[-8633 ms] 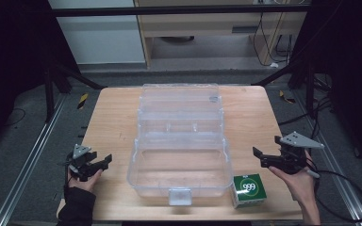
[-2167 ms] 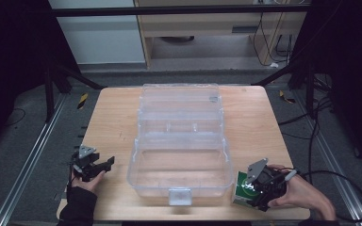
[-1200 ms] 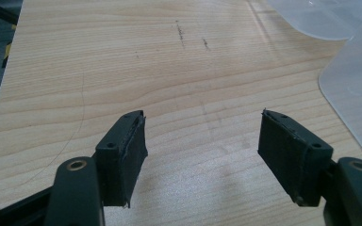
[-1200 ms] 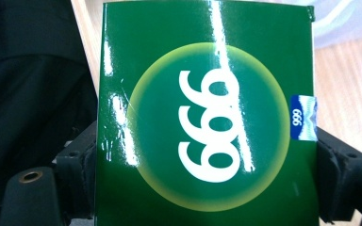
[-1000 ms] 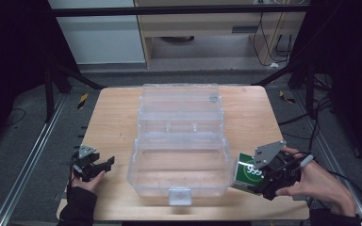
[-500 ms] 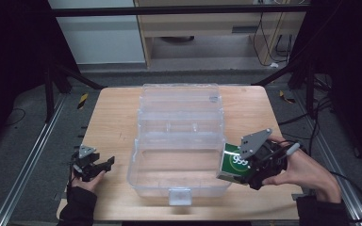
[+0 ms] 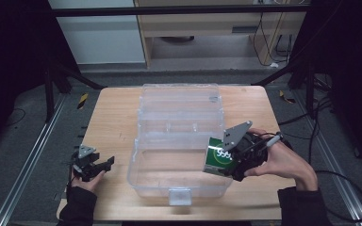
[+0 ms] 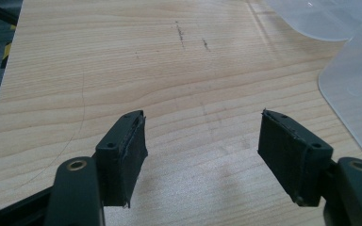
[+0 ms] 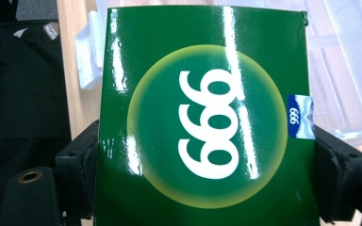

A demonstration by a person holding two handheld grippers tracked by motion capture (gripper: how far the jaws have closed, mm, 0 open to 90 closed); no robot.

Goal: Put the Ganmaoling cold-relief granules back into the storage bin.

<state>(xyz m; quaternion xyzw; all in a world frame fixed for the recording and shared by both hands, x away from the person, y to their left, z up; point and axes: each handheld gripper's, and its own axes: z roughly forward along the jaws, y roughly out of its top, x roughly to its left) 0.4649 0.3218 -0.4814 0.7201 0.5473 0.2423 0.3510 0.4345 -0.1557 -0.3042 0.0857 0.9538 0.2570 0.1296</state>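
Sitting clamped between right gripper point(image 7: 231, 165) jaws — green box point(image 7: 218, 158) — over clear bin's point(image 7: 169, 141) edge.

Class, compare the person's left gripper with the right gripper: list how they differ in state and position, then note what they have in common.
1. The left gripper has its jaws open with nothing between them; the right gripper is shut on the green box.
2. The left gripper sits low by the wooden table, left of the clear plastic case; the right gripper is held at the case's right edge.
Both have black jaws and are hand-held.
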